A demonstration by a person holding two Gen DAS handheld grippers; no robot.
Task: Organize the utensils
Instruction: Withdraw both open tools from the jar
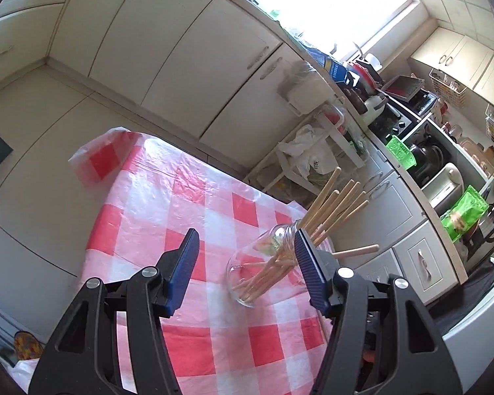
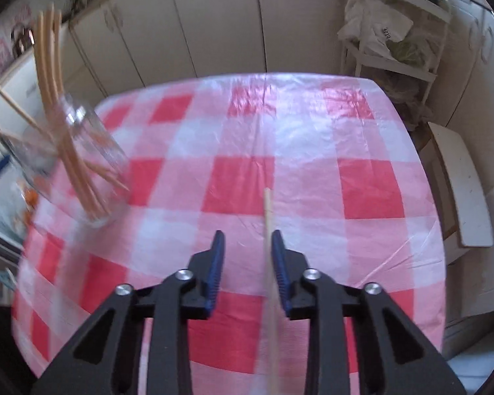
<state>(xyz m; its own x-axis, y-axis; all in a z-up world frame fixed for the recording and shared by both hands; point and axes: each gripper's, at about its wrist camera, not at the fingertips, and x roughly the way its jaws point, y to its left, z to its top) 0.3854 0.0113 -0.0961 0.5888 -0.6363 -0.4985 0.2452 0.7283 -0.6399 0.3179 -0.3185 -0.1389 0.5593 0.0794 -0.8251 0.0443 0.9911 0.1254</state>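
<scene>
Sticks in jar on table; shelf rack behind

A clear glass jar of wooden utensils on the checked cloth; one wooden stick apart.

Daylight floods from a blown-out window at one o'clock; the tabletop glares. The jar at nine o'clock smears with motion blur; fisheye edges darken and bend.

We see red-white checked cloth covering counter. Beyond far edge: cream cabinets. Off far right corner: white shelf rack holding crumpled bags. Bright window above.
</scene>
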